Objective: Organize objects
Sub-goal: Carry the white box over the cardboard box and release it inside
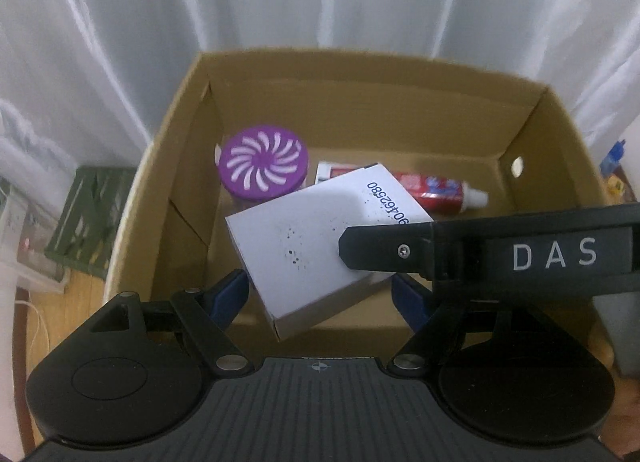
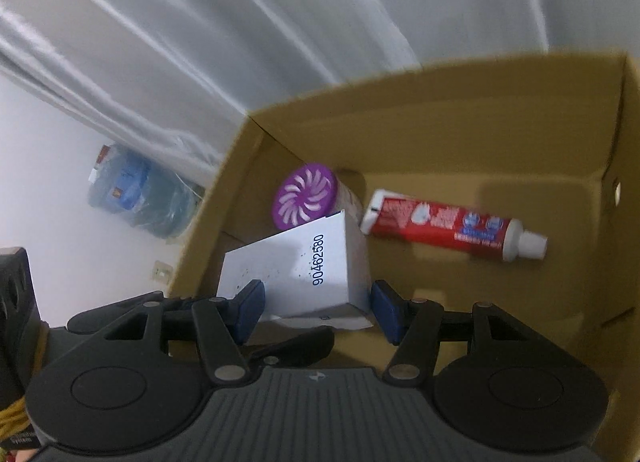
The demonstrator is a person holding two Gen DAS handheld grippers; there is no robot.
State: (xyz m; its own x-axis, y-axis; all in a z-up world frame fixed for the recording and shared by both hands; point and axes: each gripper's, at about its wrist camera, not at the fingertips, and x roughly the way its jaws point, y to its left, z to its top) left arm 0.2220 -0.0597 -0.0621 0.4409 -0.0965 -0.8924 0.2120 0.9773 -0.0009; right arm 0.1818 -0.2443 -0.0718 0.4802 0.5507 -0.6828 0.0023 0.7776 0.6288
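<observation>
right wrist view: white box (image 2: 304, 270) sits between right hand-held gripper (image 2: 316, 308) pads.

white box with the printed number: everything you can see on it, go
The white box is flat, rectangular, apparently cardboard, with a dark printed number along one edge and small dark specks on its top face. It is tilted over the open cardboard box, held between both grippers: the right gripper spans one end, the left gripper a corner. It hides part of the toothpaste tube.

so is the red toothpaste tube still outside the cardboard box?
No, the red toothpaste tube lies flat on the floor of the brown cardboard box, beside the white carton.
</observation>
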